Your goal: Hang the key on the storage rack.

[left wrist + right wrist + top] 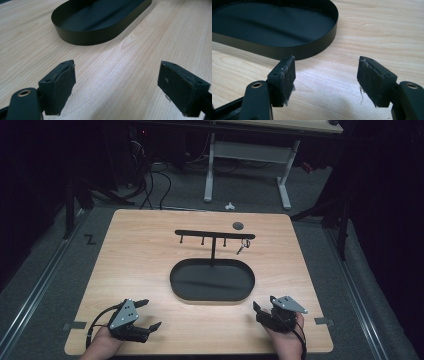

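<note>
Bench (150, 250) wood lies bare between the pads of both our tools. Our left tool (148, 315) rests low with its jaws spread wide and nothing held. Our right tool (263, 309) likewise stands wide open and empty. Ahead of both, between them and a little farther off, sits the black oval tray (212, 281), its wall just beyond the right tool's pads (287, 77) and near the left tool's. Rising from the tray's far side is a black T-shaped rack (214, 236), with a key (243, 246) hanging from its end nearer the right tool. A dark round disc (238, 225) lies farther back. Nothing blocks either tool's path to the tray.
</note>
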`<state>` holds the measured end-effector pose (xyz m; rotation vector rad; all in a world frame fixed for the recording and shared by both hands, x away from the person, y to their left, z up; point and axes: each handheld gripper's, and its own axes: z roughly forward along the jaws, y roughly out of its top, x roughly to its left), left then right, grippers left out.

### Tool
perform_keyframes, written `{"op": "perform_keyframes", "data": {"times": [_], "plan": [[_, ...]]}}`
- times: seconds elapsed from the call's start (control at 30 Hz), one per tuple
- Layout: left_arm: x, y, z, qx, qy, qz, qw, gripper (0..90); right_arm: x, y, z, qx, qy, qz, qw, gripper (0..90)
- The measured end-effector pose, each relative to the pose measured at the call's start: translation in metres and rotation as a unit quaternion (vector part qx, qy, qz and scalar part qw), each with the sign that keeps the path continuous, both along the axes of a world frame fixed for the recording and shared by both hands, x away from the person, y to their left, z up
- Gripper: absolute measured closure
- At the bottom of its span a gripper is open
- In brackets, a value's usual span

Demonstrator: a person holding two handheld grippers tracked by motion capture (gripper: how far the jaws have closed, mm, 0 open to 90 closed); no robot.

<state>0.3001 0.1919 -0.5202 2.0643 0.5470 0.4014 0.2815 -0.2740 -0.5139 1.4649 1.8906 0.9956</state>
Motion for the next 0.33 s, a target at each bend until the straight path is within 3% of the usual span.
{"op": "perform_keyframes", "data": {"times": [0.33], "plan": [[-0.0017,-0.0003,-0.0001,0.001,-0.002,-0.007,1.0000,15.3,0.0005,-0.0013,-0.0058,0.000,0.024,-0.012,0.9996,30.8]]}}
